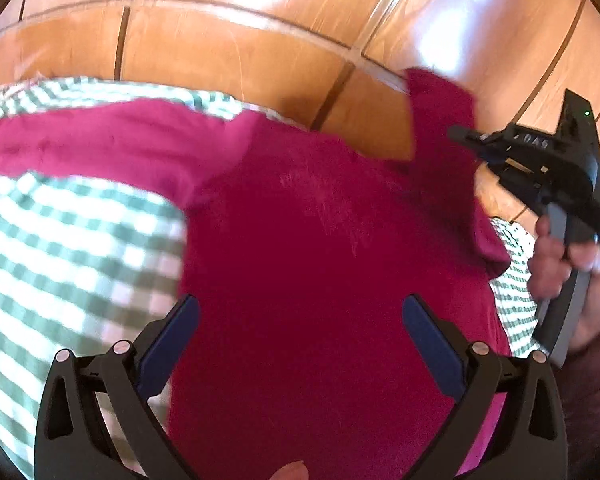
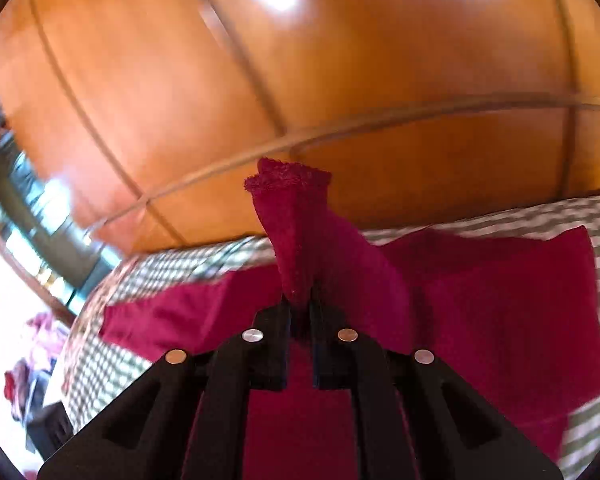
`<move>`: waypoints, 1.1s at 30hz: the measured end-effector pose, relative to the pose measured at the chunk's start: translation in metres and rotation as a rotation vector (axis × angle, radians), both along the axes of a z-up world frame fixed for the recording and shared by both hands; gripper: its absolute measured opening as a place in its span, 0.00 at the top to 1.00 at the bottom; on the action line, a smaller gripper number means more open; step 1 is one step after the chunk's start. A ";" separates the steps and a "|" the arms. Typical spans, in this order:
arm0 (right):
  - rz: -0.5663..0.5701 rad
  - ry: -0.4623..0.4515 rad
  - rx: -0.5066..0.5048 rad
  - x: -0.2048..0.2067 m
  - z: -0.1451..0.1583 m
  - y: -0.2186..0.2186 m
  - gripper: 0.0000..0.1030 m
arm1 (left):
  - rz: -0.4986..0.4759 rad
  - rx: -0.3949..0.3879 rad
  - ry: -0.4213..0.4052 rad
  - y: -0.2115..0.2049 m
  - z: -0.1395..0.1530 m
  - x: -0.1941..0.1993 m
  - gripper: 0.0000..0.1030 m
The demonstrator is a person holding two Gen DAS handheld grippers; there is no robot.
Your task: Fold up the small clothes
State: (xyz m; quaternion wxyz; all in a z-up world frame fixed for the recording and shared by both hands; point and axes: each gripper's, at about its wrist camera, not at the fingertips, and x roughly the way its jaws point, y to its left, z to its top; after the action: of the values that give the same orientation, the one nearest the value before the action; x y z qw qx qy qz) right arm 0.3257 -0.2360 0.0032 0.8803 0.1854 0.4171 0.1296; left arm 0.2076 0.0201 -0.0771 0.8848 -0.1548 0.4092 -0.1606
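Two grippers are over one small magenta top, which lies spread on a green-and-white checked cloth in front of glossy wooden cupboard doors.

The left gripper hangs above the body of the garment with its blue-padded fingers spread wide and nothing between them. Under it the top's body lies flat, and one long sleeve runs out to the left across the checks.

The right gripper has its jaws pinched narrow on the other sleeve, lifted clear of the cloth so that its lace-trimmed cuff stands up past the fingertips against the wood. From the left wrist view the same gripper shows at the right edge, held in the person's right hand, with the raised sleeve blurred beside it; where exactly the pads bite is hard to make out there.

Far off at the left of the right wrist view sits a heap of mixed clothing, probably on the floor, though it is too small and bright to be sure.
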 end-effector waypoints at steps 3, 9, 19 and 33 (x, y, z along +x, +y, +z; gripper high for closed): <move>0.002 -0.012 0.040 -0.008 0.002 0.001 0.24 | -0.020 0.002 -0.003 0.000 0.006 0.015 0.02; -0.087 -0.039 0.084 -0.051 0.008 -0.048 0.23 | 0.003 -0.040 0.092 -0.006 0.002 0.048 0.03; -0.275 0.120 0.181 -0.124 -0.055 -0.141 0.17 | -0.041 -0.047 0.176 -0.045 -0.022 0.108 0.37; -0.349 0.158 0.036 -0.108 -0.096 -0.146 0.16 | 0.049 0.143 0.097 -0.040 -0.018 0.126 0.93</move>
State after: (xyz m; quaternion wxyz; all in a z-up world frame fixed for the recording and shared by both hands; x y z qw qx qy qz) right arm 0.2175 -0.3825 -0.0925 0.8505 0.2804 0.4439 -0.0327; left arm 0.3333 -0.0198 -0.0951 0.8765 -0.1090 0.4578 -0.1016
